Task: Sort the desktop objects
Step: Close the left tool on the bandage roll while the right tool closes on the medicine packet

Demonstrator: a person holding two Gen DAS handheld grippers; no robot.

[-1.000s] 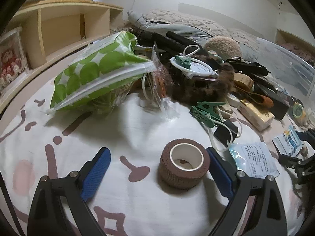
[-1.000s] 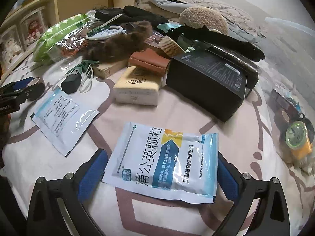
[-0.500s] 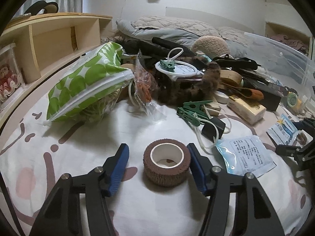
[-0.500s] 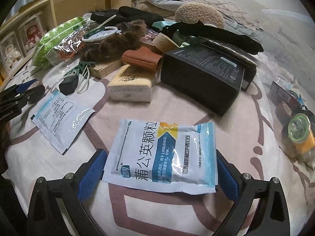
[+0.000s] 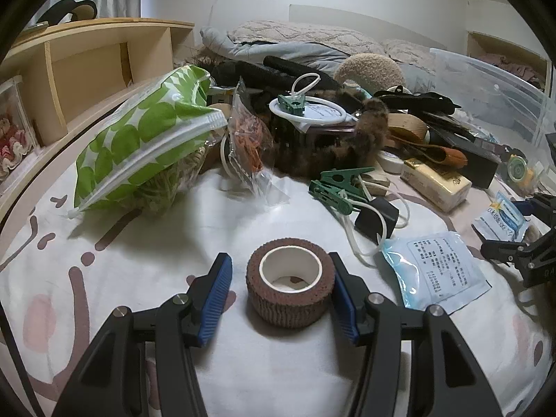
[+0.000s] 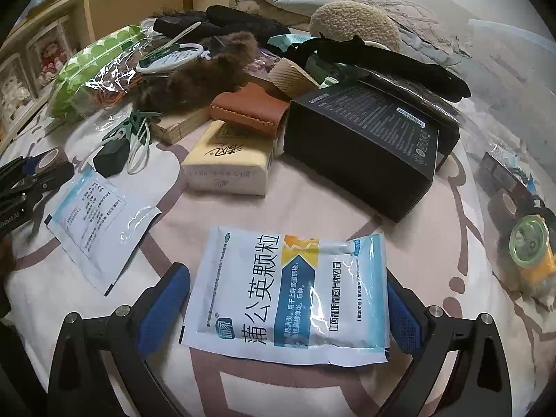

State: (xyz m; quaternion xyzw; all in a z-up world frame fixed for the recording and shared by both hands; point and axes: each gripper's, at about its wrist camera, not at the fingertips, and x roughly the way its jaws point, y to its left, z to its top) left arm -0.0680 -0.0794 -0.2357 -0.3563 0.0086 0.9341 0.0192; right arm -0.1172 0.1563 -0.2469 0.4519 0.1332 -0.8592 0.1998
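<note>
Left wrist view: the left gripper point(image 5: 279, 290) is closing its jaws around the brown tape roll point(image 5: 290, 286) near the bedspread's point(image 5: 146, 243) front edge, right pad touching, left short.

Right wrist view: the right gripper point(image 6: 288, 307) straddles the medicine sachet point(image 6: 290, 295), jaws apart. The clutter looks unsorted.

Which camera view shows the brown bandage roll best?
The left wrist view: the brown bandage roll stands near and whole between the closing left tool, its white core visible. In the right wrist view the roll is small at the left edge, partly hidden by that tool.
</note>
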